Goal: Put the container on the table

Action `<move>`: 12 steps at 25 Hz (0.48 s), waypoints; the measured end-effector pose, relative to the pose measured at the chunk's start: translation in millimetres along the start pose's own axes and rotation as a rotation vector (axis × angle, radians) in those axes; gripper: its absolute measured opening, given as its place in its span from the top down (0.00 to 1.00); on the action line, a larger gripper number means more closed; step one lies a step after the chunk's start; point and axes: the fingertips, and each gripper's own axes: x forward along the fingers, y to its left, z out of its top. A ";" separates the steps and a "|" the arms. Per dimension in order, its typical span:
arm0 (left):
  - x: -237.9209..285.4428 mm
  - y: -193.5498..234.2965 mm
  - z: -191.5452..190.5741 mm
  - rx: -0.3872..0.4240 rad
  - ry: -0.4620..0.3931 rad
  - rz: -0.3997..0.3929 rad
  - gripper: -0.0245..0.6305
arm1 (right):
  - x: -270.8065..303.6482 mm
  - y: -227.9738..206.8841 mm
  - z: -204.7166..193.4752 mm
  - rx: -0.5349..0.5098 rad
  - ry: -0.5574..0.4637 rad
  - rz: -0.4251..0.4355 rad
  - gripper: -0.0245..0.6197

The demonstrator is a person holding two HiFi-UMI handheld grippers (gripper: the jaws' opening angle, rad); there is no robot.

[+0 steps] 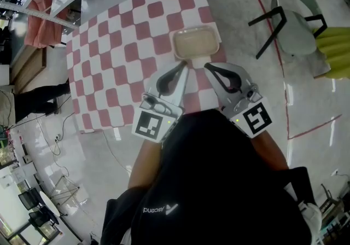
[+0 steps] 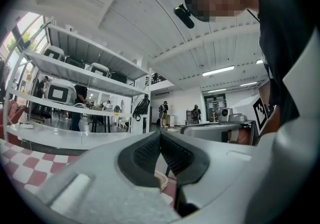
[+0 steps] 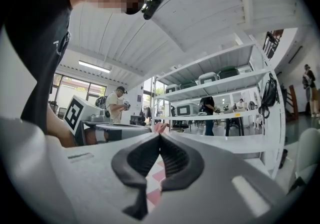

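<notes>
Head view: we are holding left tongs (image 1: 184, 67) and right tongs (image 1: 207, 66) shut, empty; bumping the container (image 1: 196, 42) just ahead could slide it.

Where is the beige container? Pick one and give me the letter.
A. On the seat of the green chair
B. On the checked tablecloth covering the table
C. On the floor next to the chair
B: the head view shows the container resting on the red-and-white checked tablecloth, well clear of the floor and the chair.
</notes>
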 end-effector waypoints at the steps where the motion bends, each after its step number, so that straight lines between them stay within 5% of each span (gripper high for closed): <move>1: 0.1 -0.9 -1.1 -0.003 0.001 -0.003 0.95 | -0.4 0.0 -1.1 -0.001 0.003 -0.003 0.96; 12: 1.0 -1.2 -3.8 -0.025 0.004 -0.015 0.95 | 0.3 -0.8 -5.0 -0.004 0.016 -0.012 0.96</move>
